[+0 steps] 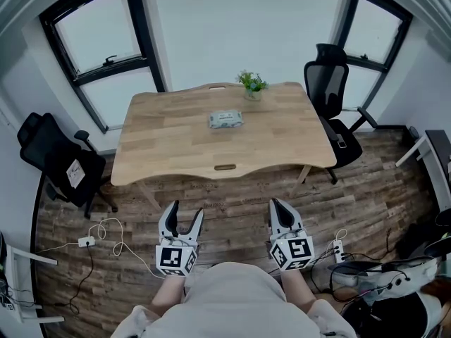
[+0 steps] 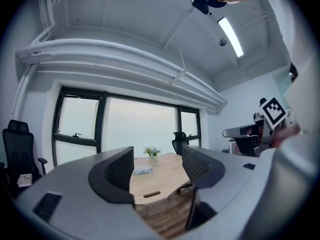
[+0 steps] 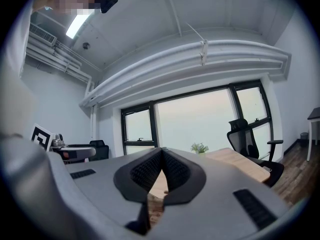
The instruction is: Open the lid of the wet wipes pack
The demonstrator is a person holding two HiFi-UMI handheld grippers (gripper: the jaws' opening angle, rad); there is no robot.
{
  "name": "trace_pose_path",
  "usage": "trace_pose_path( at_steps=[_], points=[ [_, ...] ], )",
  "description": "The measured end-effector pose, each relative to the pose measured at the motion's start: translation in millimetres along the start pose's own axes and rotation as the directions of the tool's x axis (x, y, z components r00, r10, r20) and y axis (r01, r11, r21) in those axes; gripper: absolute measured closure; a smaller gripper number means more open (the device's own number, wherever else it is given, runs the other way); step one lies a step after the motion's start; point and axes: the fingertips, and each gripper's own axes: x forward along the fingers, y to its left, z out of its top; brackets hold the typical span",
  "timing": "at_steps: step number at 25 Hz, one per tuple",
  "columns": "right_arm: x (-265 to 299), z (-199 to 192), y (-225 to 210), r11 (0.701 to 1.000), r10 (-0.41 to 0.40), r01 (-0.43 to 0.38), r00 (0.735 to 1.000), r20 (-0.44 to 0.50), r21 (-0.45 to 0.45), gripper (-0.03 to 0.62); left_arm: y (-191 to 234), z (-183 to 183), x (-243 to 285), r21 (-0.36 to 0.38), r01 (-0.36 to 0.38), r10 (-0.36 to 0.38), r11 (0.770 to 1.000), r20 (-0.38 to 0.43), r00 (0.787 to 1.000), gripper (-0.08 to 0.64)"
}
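Both grippers hung low in front of the person, well short of the table (image 1: 176,153), so nothing of the task looked begun. The left gripper (image 1: 186,213) had its fingers (image 2: 117,171) spread wide with only air between them. Through that gap its own view showed the far-off table top and the wet wipes pack (image 1: 225,120). The right gripper (image 1: 276,206) had its fingers (image 3: 145,171) pressed together at the tips, pinching nothing.

The pack lay flat near the middle of the table, toward the far edge, just in front of a small potted plant (image 1: 251,84) (the only other thing on the wood). Its lid seemed to be down, though the pack was too small in every view to be sure.

By my reading all the work was left: step up to the table, bring both grippers to the pack, steady it with one, catch the lid's edge with the other and fold it back. An office chair (image 1: 330,83) stood at the table's right end and a second chair (image 1: 49,153) off its left, neither in the straight way in.
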Motion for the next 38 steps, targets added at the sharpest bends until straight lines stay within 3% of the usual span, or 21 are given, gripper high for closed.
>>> trace_pose_path(
  at_steps=[10, 27, 38],
  points=[
    [9, -1, 15, 1.0, -0.023, 0.023, 1.0, 0.001, -0.003, 0.584, 23, 2, -2, -0.016, 0.011, -0.011, 1.0, 0.023, 1.0, 0.272],
    [28, -10, 58, 0.997, -0.078, 0.078, 0.997, -0.002, -0.019, 0.584, 67, -13, -5, -0.028, 0.093, -0.093, 0.995, 0.009, 0.996, 0.272],
    [51, -11, 49, 0.996, -0.091, 0.091, 0.996, 0.004, 0.001, 0.584, 78, -12, 18, -0.022, 0.109, -0.109, 0.994, -0.005, 0.994, 0.272]
  ],
)
